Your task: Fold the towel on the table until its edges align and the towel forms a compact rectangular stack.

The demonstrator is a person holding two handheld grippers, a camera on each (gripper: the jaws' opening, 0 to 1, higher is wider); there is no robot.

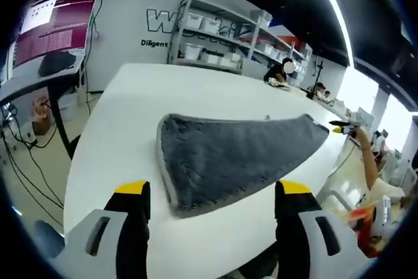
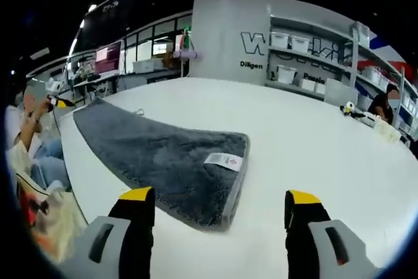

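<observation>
A grey towel (image 1: 235,161) is laid flat on the white desk (image 1: 130,115), spread out as a long strip and not yet folded, so the task is judged to be at its start. In the left gripper view, one short end of the towel is seen just ahead of the left tool (image 1: 213,204), whose jaws are held wide apart with nothing between them. In the right gripper view, the other short end of the towel (image 2: 163,158), marked by a white label (image 2: 223,160), is seen just ahead of the right tool (image 2: 219,210), also released and empty. Each tool is apparently placed facing one end of the towel so that both ends can be pinched and brought together. The towel lies close to one edge of the desk, beside which a seated person (image 2: 26,142) is seen. Beyond the towel, shelves with bins (image 2: 313,57) are set against a wall.
</observation>
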